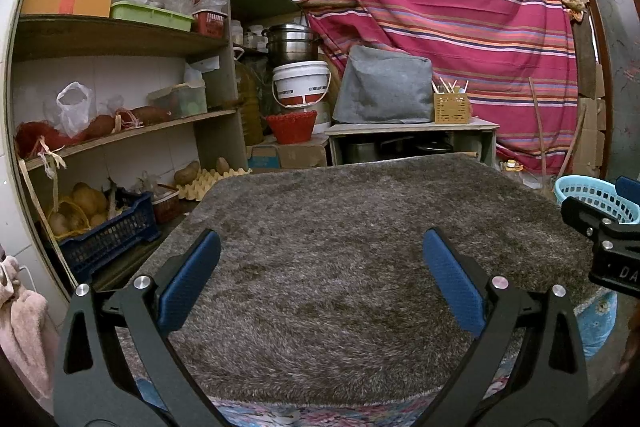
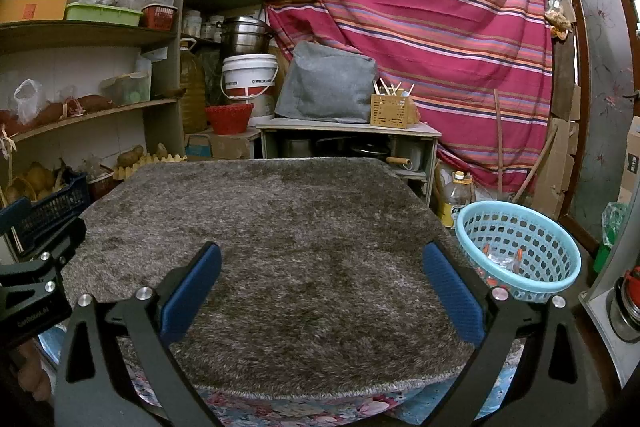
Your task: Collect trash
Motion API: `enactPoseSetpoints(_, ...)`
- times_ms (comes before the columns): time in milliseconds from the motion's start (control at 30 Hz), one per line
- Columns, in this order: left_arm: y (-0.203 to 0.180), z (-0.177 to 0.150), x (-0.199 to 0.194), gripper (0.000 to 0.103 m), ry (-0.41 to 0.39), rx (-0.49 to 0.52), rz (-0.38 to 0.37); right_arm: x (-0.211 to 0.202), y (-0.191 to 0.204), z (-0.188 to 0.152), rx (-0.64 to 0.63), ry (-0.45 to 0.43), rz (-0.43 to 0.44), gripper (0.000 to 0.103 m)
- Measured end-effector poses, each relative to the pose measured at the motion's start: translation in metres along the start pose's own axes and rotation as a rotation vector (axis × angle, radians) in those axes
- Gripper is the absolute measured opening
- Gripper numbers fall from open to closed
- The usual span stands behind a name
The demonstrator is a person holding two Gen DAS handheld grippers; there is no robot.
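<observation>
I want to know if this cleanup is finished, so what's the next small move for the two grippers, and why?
Probably just lift both away and stop. The left gripper and right gripper are open and hold nothing, the shaggy grey mat shows no litter, and clear wrappers already lie in the light blue basket beside the mat. The basket's contents are hard to identify.

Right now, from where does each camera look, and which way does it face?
Left wrist: on the left hand-held gripper, open, facing forward over the grey rug; the right hand-held gripper shows at its right edge.
Right wrist: on the right hand-held gripper, open, same direction; the blue basket sits right.
Both share the rug, shelves and striped cloth.
</observation>
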State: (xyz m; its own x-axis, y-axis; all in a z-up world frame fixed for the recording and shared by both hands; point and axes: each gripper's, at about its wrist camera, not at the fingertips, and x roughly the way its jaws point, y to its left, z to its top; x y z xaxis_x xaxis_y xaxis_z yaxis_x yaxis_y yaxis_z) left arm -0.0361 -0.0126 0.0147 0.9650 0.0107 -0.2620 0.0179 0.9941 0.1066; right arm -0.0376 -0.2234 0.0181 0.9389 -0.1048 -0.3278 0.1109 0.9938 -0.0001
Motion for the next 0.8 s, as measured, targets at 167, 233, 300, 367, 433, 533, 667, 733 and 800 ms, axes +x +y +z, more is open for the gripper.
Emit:
enactPoseSetpoints(167,0.0002,0.0001,-0.0001,0.098,0.002,-0.001,-0.001,0.0001,0.0008,-0.0002,0.001,0.000,-0.002,0.099)
enactPoseSetpoints(233,0.0002,-0.0003,0.0001,0.098,-0.002,-0.001,0.000,0.0001,0.0003,-0.0006,0.003,-0.001,0.000,0.099)
enactPoseSetpoints(300,-0.0007,0.0001,-0.0002,0.098,0.000,0.001,0.001,-0.0001,0.0007,0.0003,0.003,0.001,0.001,0.099)
enactPoseSetpoints(367,-0.0010,0.0005,-0.0006,0.098,-0.001,0.002,0.002,-0.0003,0.0020,0.0011,-0.002,0.001,0.003,0.099)
enactPoseSetpoints(433,-0.0007,0.0010,-0.0011,0.098,0.001,0.002,0.003,-0.0001,0.0029,0.0024,-0.005,0.001,0.002,0.099)
enactPoseSetpoints(533,0.0000,0.0010,-0.0004,0.098,0.000,0.002,0.002,-0.0003,0.0029,0.0033,0.001,0.000,0.002,0.099)
enactPoseSetpoints(667,-0.0008,0.0013,-0.0011,0.098,-0.002,0.005,0.005,0.0004,0.0034,0.0040,-0.001,-0.002,0.001,0.099)
enactPoseSetpoints(733,-0.0009,0.0020,-0.0015,0.098,-0.003,0.004,0.006,0.0000,0.0032,0.0039,0.001,-0.001,0.002,0.099)
enactPoseSetpoints(800,-0.0009,0.0025,-0.0015,0.098,-0.001,0.005,0.007,-0.0002,0.0034,0.0038,0.000,-0.002,-0.001,0.099)
